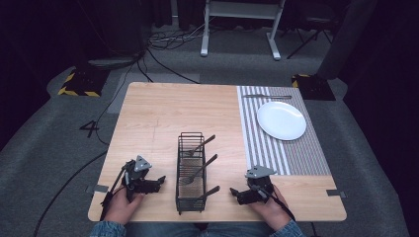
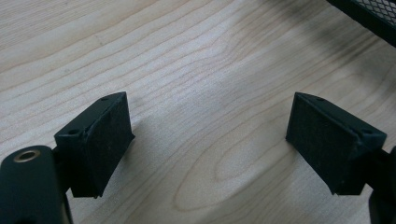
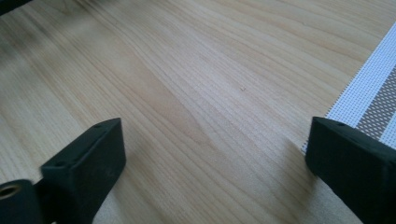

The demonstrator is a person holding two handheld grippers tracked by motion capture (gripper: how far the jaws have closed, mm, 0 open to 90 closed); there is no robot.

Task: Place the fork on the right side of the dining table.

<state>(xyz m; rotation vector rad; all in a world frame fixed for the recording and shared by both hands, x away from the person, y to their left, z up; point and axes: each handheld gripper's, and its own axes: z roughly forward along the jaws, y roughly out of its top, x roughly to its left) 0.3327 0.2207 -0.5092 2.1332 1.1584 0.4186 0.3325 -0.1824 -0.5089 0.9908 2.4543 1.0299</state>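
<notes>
Evidently, both tools, left tool [image 1: 159, 180] and right tool [image 1: 233, 191], were held wide open and empty beside the black wire-mesh cutlery basket [image 1: 190, 198] at the counter's [image 1: 158, 113] near edge; its protruding metal forks [image 1: 198, 169] could be knocked by a careless reach.

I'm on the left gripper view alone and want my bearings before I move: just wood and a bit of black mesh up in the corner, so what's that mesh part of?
Observer: It belongs to a black wire caddy standing on the table between the two grippers.
Operator: Anything in it?
Observer: Three utensils, handles sticking out over its right side; they look like forks, though the picture is small.
Operator: What's the right gripper doing?
Observer: The right gripper is open over bare wood with nothing between its jaws, near the edge of a striped placemat.
Operator: Anything on that mat?
Observer: A white plate, with a piece of cutlery lying beyond it.
</notes>
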